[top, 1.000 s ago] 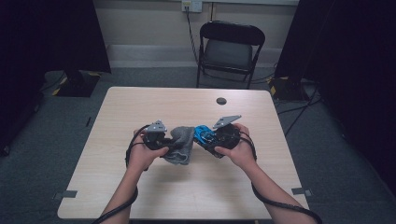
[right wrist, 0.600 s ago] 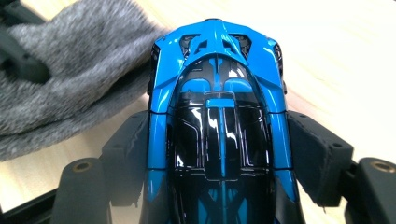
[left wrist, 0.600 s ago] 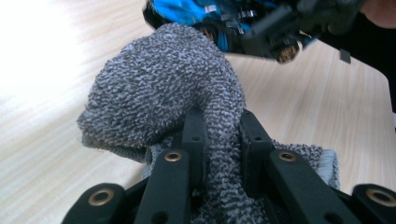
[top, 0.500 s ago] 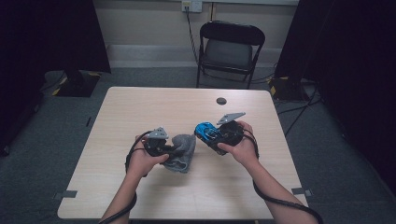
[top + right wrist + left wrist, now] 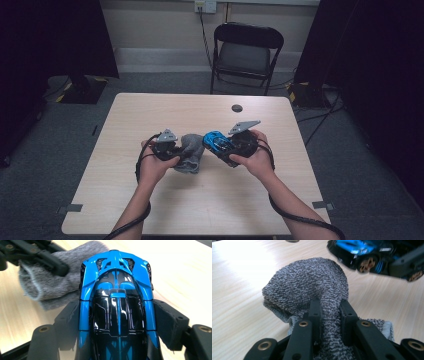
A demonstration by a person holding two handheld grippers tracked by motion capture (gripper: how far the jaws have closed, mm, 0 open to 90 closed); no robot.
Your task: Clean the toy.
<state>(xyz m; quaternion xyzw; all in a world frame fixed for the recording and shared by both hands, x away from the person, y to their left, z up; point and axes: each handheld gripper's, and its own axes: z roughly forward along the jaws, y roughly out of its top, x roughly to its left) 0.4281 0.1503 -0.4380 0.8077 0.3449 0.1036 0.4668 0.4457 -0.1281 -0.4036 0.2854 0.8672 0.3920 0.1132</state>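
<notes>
In the high view, the person's two hands meet over the middle of the table (image 5: 125, 200). The left gripper (image 5: 176, 152) pinches a grey sock (image 5: 191, 156), which droops onto the tabletop. The right gripper (image 5: 222, 149) holds a blue toy car (image 5: 216, 140) just beside the sock. A chair (image 5: 245, 55) stands beyond the table.

In the left gripper view, the jaws squeeze a fold of the sock (image 5: 312, 287), whose rounded end bulges ahead of them; the car (image 5: 362, 252) hangs past it, above the wood.

In the right gripper view, the jaws clamp the car (image 5: 116, 302) by its sides, nose pointing away. The sock (image 5: 57, 285) lies off its front left corner, with the left gripper (image 5: 56, 266) on it.
</notes>
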